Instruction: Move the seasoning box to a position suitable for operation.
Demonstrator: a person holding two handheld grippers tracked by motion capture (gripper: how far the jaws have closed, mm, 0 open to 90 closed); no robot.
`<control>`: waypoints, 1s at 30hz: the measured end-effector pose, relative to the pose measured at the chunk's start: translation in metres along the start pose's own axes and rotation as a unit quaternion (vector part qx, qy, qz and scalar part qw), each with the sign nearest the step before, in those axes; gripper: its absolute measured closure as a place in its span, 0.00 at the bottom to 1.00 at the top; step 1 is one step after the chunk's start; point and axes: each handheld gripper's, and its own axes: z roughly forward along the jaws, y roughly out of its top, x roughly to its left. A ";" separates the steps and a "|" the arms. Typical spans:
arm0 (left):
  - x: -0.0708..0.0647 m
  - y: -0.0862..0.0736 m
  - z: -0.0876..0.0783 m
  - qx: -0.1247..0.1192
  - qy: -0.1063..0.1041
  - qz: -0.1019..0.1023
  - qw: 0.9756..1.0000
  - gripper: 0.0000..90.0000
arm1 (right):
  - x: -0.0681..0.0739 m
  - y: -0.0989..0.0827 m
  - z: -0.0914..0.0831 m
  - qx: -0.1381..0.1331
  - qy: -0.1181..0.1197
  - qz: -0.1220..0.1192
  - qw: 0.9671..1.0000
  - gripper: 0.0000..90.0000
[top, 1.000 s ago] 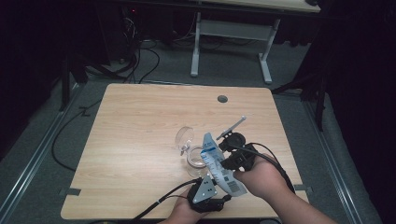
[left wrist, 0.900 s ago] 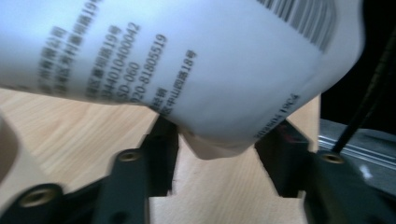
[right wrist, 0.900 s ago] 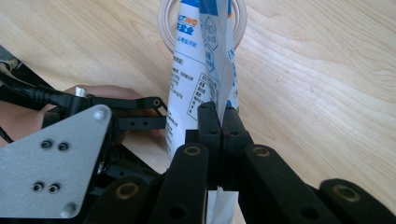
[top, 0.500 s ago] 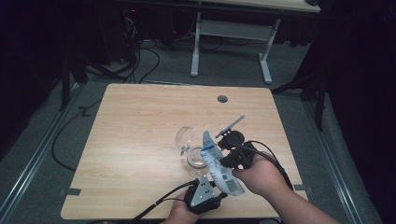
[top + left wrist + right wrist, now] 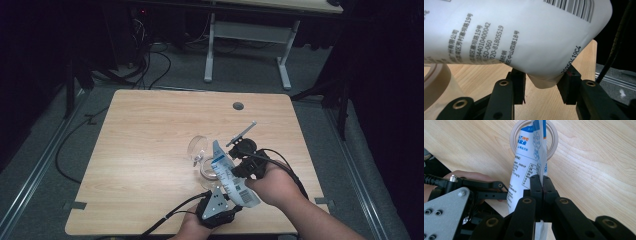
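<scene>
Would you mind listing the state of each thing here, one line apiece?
White pouch: tilted, top end over the glass, pinched at its edge.
Right gripper: shut on the white pouch.
Left gripper: jaws just been closing, pads touching the pouch's bottom corner.
Clear glass: lying on the table.

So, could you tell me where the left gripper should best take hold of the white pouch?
Probably the pouch's narrow bottom corner, from below: it hangs between the left gripper's jaws, which have just been closing onto it. The right gripper already pinches the flat side seam over the glass.
</scene>
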 end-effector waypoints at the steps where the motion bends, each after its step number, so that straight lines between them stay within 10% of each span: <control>1: 0.001 0.000 -0.001 0.000 -0.002 0.001 1.000 0.70 | 0.000 0.001 0.001 -0.002 0.000 -0.002 1.000 1.00; 30: 0.013 0.006 -0.006 0.010 -0.033 0.010 0.999 0.70 | -0.002 0.013 0.007 -0.007 0.015 0.006 1.000 1.00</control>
